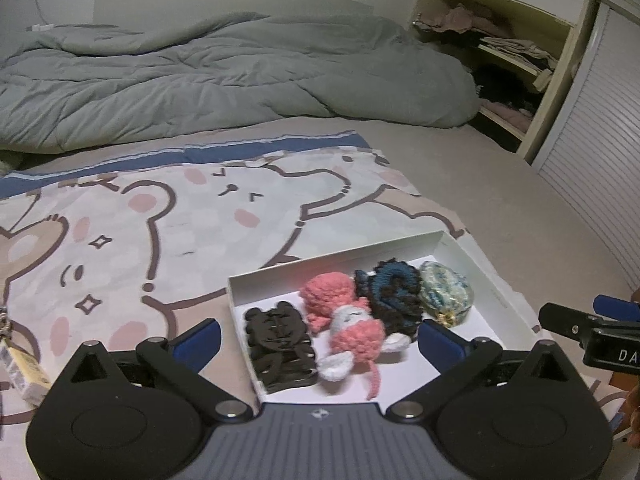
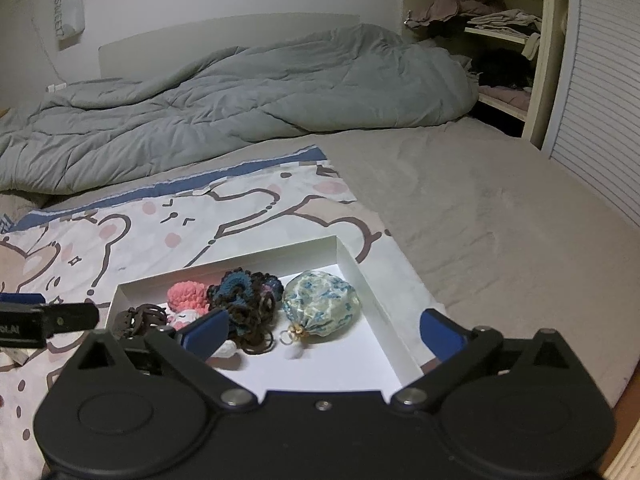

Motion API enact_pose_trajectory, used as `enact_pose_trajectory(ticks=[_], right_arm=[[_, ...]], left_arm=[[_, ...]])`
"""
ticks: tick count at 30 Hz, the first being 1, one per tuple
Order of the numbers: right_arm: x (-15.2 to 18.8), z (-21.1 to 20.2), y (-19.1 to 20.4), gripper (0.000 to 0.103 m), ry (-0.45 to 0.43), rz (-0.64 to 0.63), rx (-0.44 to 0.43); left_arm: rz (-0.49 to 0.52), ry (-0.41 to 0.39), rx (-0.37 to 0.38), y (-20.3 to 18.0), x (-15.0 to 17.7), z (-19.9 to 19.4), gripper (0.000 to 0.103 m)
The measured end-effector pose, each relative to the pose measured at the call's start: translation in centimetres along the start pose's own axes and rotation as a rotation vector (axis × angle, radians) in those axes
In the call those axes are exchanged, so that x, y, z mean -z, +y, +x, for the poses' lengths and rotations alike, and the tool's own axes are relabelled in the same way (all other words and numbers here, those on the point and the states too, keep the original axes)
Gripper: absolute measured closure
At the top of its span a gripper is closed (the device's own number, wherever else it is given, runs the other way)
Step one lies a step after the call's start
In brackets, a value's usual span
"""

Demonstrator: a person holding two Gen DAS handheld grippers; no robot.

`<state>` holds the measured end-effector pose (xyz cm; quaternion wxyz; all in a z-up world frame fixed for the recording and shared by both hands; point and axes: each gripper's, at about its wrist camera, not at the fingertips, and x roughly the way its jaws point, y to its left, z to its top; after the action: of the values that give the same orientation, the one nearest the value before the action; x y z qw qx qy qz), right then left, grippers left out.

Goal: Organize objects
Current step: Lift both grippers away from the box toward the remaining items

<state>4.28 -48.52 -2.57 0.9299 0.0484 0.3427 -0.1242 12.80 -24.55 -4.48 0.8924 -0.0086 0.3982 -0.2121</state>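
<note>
A shallow white box (image 1: 472, 256) lies on a cartoon-bear blanket (image 1: 160, 220) spread over a bed, with a rumpled grey duvet (image 1: 200, 72) behind it and open shelves of folded clothes (image 1: 508, 52) at the far right.

In the left wrist view the box holds, from left to right, a dark claw hair clip (image 1: 280, 344), a pink and white crocheted toy (image 1: 348, 320), a blue and brown crocheted scrunchie (image 1: 394, 294) and a blue-and-white patterned pouch (image 1: 446, 292). The left gripper (image 1: 320, 338) hovers over the near edge of the box with its jaws spread wide and nothing between them.

This view alone shows a small yellowish packet (image 1: 24, 372) at the left edge, cut off, its print too blurred to read. The right gripper (image 1: 588, 324) enters from the right, marked "DA" before the frame cuts it off.

The right wrist view alone shows a white bag (image 2: 69, 4) hanging on the wall; its vertical lettering is hard to make out. Here the right gripper (image 2: 322, 336) also stands wide apart and empty above the box (image 2: 380, 292). Its left finger (image 2: 206, 334) hides much of the toy (image 2: 186, 298) and hair clip (image 2: 138, 318). The pouch (image 2: 320, 304) shows a small gold clasp.
</note>
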Motion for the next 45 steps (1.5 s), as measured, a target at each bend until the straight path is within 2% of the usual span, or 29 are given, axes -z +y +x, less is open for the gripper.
enact_pose_trajectory(ticks=[11, 25, 45], right_arm=[[-0.8, 0.8, 3.8, 0.0, 0.005, -0.025, -0.047], [-1.9, 1.4, 12.0, 0.0, -0.006, -0.095, -0.155], [-2.1, 2.1, 23.1, 0.0, 0.003, -0.225, -0.301]], left_arm=[[-0.043, 0.001, -0.083, 5.1, -0.2, -1.5, 0.0], [-0.104, -0.024, -0.188, 12.9, 0.3, -5.5, 0.0], [-0.185, -0.031, -0.32, 21.8, 2.2, -9.4, 0.0]])
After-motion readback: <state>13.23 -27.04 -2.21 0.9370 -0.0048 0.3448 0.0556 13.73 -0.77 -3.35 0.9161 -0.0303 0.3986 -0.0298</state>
